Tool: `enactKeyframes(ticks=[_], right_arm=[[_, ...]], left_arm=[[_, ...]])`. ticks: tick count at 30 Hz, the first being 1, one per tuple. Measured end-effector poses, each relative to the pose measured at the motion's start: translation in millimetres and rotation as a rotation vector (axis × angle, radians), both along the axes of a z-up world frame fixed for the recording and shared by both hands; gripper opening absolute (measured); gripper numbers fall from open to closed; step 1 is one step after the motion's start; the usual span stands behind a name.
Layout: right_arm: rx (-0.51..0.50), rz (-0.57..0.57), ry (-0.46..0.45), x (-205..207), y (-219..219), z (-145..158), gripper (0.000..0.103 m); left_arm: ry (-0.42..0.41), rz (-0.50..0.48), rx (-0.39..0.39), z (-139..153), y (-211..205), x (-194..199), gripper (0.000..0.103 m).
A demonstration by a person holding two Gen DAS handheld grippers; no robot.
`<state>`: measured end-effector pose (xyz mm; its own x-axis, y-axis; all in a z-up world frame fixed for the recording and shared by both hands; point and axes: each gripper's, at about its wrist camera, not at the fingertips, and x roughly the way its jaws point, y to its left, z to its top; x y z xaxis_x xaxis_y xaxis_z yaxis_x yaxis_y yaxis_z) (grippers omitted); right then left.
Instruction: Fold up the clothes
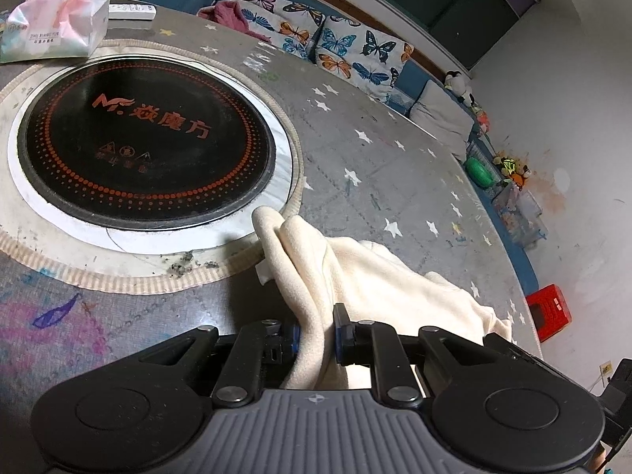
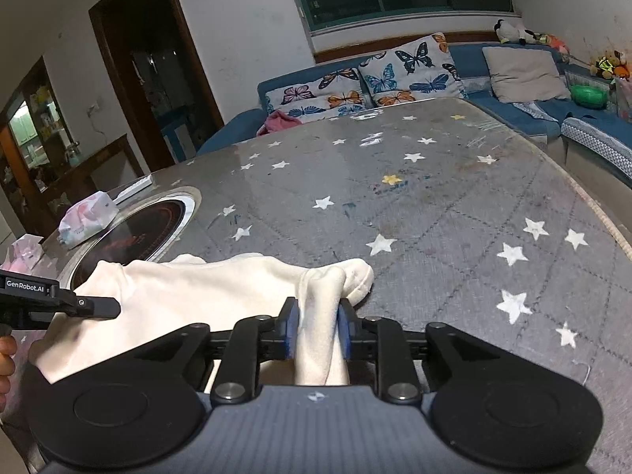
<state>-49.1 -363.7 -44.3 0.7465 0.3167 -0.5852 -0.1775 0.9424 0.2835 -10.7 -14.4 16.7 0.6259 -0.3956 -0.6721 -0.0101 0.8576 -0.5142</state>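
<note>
A cream fleece garment (image 1: 379, 276) lies bunched on the grey star-print table cover (image 1: 395, 181). My left gripper (image 1: 317, 333) is shut on a thick rolled fold of it, which runs forward between the blue pads toward the cooktop's rim. In the right wrist view my right gripper (image 2: 316, 331) is shut on another bunched edge of the same garment (image 2: 197, 288), low over the table cover (image 2: 434, 205). The left gripper's black body (image 2: 59, 304) shows at the left, over the cloth. The cloth stretches between the two grippers.
A round black induction cooktop (image 1: 146, 142) is set into the table left of the garment. A tissue pack (image 1: 55, 27) and a white remote (image 1: 132, 11) lie beyond it. A blue sofa with butterfly cushions (image 2: 410, 71) stands behind the table. A red box (image 1: 549, 312) sits on the floor.
</note>
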Motion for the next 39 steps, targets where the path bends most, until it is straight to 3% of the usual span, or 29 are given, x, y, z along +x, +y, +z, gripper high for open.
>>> enactKeyframes(ticks=[2, 7, 10, 12, 14, 27, 39], right_arm=[[0.002, -0.013, 0.000, 0.5, -1.8, -1.6, 0.032], [0.027, -0.018, 0.000, 0.5, -3.4, -4.8, 0.034], [0.029, 0.003, -0.001, -0.6, 2.4, -4.4, 0.029], [0.026, 0.013, -0.003, -1.5, 6.4, -3.9, 0.018], [0.024, 0.007, -0.009, -3.3, 8.8, -2.2, 0.014], [-0.008, -0.008, -0.097, -22.4, 7.6, 25.6, 0.012], [-0.062, -0.086, -0.167, -33.2, -22.3, 50.8, 0.012]], left_arm=[[0.000, -0.002, 0.000, 0.0, 0.3, 0.3, 0.017], [0.000, -0.007, 0.008, 0.5, -0.7, 0.7, 0.017], [-0.002, -0.009, 0.022, 1.6, -2.6, 0.9, 0.017], [-0.003, -0.010, 0.035, 2.9, -4.2, 0.5, 0.017], [-0.010, -0.012, 0.056, 5.0, -6.4, -0.3, 0.017], [-0.093, -0.068, 0.158, 33.1, -34.4, -2.4, 0.016], [-0.137, -0.152, 0.176, 46.1, -82.4, 10.7, 0.016]])
